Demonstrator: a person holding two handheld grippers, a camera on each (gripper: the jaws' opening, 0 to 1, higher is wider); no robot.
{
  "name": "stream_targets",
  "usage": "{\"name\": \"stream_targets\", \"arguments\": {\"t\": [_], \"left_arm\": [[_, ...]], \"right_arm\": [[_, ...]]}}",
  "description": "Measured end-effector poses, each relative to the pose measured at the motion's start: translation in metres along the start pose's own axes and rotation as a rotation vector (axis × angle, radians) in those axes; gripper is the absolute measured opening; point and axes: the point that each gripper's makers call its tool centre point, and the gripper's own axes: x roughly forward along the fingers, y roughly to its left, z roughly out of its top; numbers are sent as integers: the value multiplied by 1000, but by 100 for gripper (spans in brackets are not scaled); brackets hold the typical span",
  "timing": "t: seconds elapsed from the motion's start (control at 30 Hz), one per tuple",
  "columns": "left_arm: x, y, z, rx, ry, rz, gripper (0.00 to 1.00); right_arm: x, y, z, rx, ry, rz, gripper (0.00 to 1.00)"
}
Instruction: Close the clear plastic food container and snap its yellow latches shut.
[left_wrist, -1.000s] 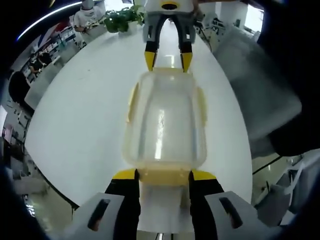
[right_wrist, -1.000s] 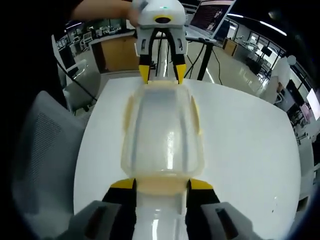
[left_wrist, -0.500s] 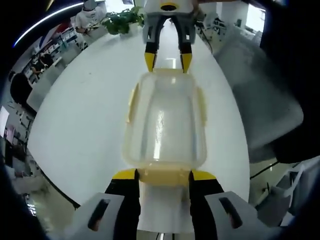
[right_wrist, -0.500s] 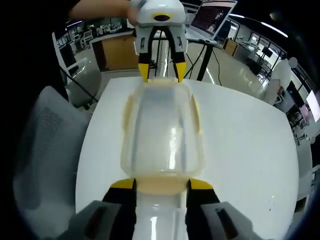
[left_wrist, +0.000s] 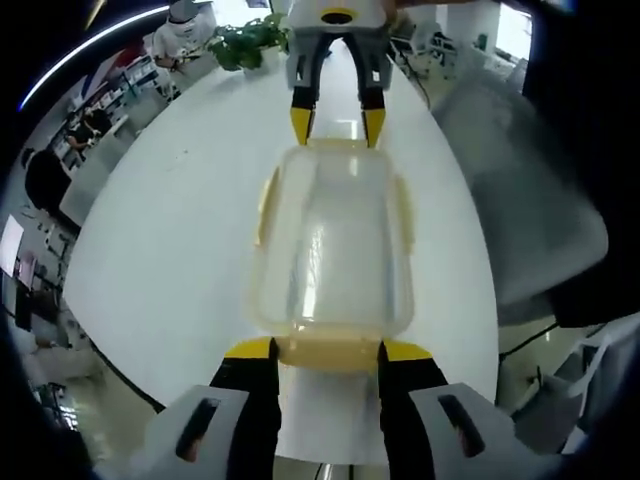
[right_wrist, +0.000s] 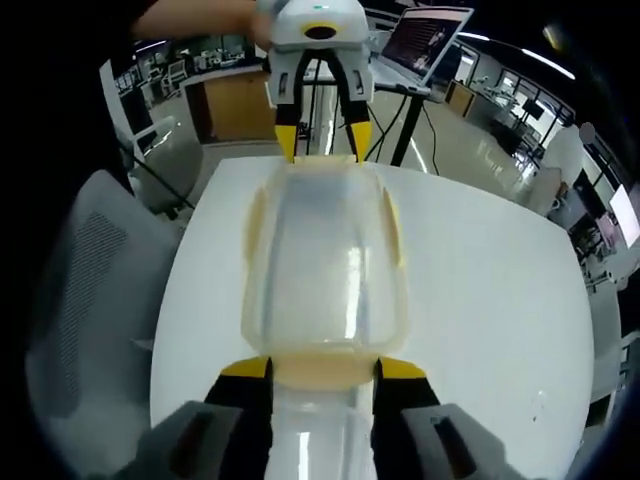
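A clear plastic food container (left_wrist: 330, 240) with its lid on lies lengthwise between my two grippers over the white table (left_wrist: 170, 230). Yellow side latches (left_wrist: 267, 205) run along its long edges. My left gripper (left_wrist: 327, 350) is shut on the near yellow end latch (left_wrist: 325, 358). The right gripper (left_wrist: 336, 125) holds the far end. In the right gripper view the same container (right_wrist: 325, 260) shows, with my right gripper (right_wrist: 325, 368) shut on its end latch (right_wrist: 325, 375) and the left gripper (right_wrist: 323, 140) gripping the opposite end.
A grey mesh chair (left_wrist: 520, 200) stands against the table's edge, also the chair (right_wrist: 90, 290) in the right gripper view. A potted plant (left_wrist: 245, 40) sits at the table's far side. A laptop (right_wrist: 420, 35) on a stand is beyond the table (right_wrist: 480, 280).
Both grippers keep the same hold on the container. The table and room behind have shifted slightly, so both cameras moved together with the container.
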Motion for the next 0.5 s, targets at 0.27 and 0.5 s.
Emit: {"name": "stream_targets", "arguments": {"t": [0.27, 0.5], "left_arm": [[5, -1, 13, 11, -2, 2, 35], [6, -4, 19, 10, 8, 7, 35]], "right_arm": [[-6, 1, -12, 6, 1, 2, 35], [-11, 4, -16, 5, -3, 1, 35]]}}
